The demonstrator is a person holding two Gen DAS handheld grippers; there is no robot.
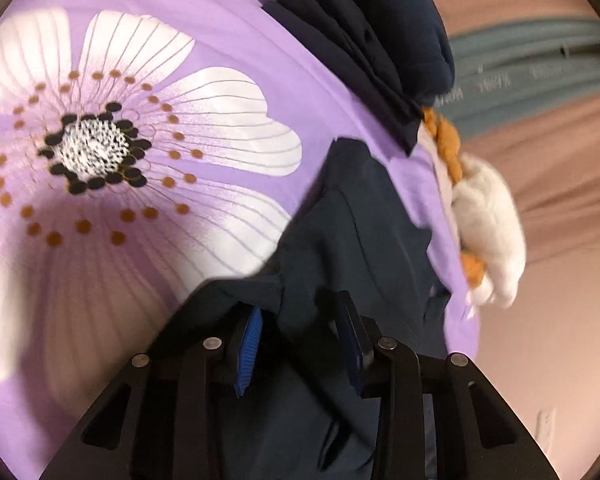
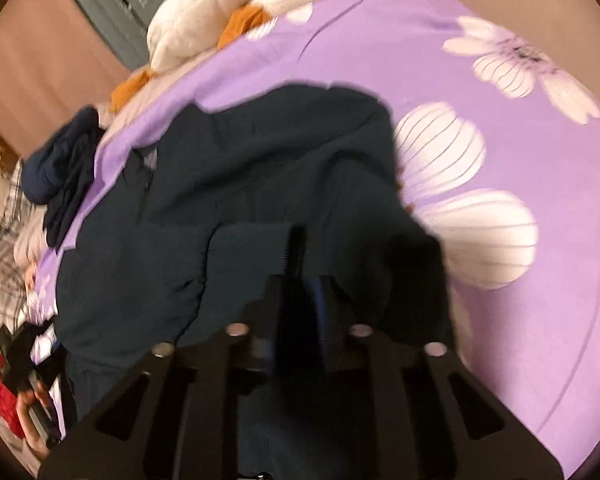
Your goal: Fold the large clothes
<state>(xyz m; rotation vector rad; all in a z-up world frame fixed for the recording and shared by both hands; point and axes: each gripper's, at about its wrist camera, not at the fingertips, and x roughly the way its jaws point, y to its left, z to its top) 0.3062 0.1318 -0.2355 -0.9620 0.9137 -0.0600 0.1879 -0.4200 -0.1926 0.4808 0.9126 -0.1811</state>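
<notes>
On the purple bedsheet (image 1: 228,40), both the left gripper (image 1: 300,344) and right gripper (image 2: 300,280) pinch the dark garment (image 2: 240,160).

Bed with purple sheet (image 1: 228,28), big white flower print with dark centre (image 1: 92,152). Pinkish-brown wall (image 1: 560,184) behind; grey-blue band with pale lettering (image 1: 540,68) across it, text unreadable. White socket (image 1: 546,426) low on wall. White and orange plush (image 2: 204,24) at bed edge. Plaid fabric (image 2: 8,240) beside bed. Patchy light, shadow over sheet.
</notes>
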